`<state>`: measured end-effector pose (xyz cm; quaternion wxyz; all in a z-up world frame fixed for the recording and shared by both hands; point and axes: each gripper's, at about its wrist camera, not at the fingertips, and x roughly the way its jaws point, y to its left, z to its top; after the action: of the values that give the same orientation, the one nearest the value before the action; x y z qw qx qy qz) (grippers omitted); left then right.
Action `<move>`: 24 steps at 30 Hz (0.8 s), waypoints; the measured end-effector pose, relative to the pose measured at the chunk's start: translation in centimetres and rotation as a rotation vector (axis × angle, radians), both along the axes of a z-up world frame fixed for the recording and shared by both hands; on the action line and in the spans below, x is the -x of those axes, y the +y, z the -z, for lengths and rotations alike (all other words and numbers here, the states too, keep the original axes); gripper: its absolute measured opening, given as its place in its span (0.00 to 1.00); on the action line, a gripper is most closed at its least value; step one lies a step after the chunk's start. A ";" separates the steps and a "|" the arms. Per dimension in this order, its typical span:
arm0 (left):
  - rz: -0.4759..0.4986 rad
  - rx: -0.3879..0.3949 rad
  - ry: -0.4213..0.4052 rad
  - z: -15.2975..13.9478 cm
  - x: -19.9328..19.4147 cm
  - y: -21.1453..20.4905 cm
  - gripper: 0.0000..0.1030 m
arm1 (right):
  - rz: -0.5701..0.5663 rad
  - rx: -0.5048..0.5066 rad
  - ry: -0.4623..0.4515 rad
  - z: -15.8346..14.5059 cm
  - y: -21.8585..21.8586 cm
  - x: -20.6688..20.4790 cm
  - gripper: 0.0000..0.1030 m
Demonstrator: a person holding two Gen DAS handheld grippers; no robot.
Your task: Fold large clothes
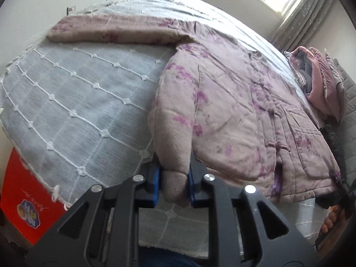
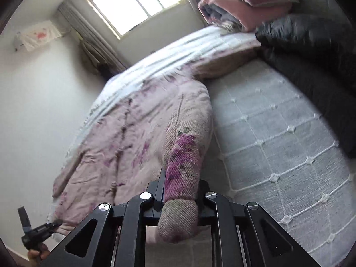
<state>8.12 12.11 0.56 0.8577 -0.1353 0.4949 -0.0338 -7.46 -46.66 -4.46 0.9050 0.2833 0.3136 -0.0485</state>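
Note:
A large pink padded jacket with purple flowers and knot buttons lies spread on the bed, one sleeve stretched to the far left. My left gripper is shut on a fold of the jacket's near left hem. In the right wrist view the jacket lies to the left, and my right gripper is shut on a thick fold of its flowered edge. Each gripper shows at the edge of the other's view: the right gripper and the left gripper.
The bed has a grey-white coverlet with a knotted grid. Folded pink and grey bedding and a dark puffy garment lie by the headboard side. A red box stands beside the bed. A window is behind.

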 end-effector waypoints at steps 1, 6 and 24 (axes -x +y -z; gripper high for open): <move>-0.003 -0.015 -0.011 -0.5 0.6 -0.1 0.21 | 0.004 -0.002 -0.005 -0.4 0.1 0.6 0.14; 0.025 -0.161 -0.001 1.0 0.7 -0.4 0.26 | 0.000 0.127 0.133 2.7 1.1 1.0 0.16; -0.035 -0.322 -0.100 -1.0 3.4 -0.6 0.59 | 0.004 0.503 0.091 -1.6 7.1 2.1 0.60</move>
<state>4.73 11.48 1.57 0.8922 -0.0031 0.4483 0.0542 -9.59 -39.55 -2.82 0.9318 0.0474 0.3316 -0.1396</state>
